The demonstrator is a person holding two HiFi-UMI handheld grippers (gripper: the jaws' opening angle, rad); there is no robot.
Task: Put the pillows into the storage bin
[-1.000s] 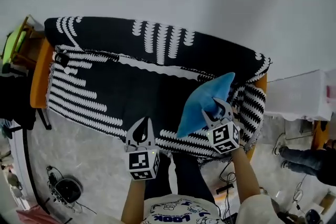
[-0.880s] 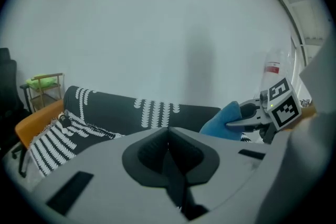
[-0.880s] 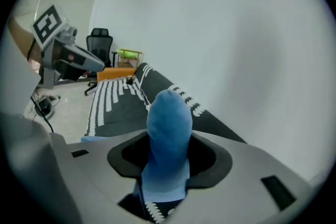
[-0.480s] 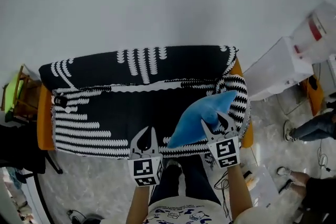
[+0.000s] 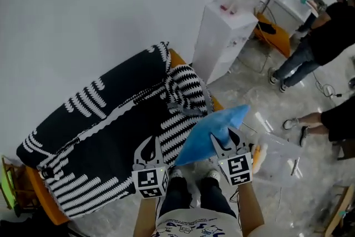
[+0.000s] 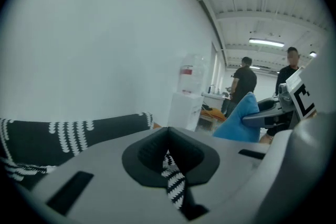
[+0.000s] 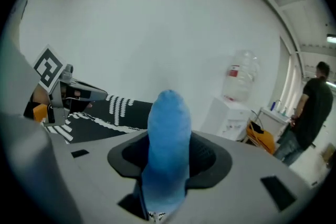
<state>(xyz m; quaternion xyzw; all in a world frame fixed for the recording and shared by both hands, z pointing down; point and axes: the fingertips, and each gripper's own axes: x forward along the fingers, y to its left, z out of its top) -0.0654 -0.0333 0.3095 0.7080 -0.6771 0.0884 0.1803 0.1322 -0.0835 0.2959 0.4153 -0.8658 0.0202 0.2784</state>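
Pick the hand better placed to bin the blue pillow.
Right. The right tongs grip the blue pillow, and the clear bin lies on that side; the left tongs hold nothing.

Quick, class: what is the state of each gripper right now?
Left gripper: closed, holding nothing.
Right gripper: closed on the blue pillow.

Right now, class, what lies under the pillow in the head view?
The pillow, clamped in the right gripper, hangs over the sofa's edge and grey floor. The patch directly beneath it is covered.
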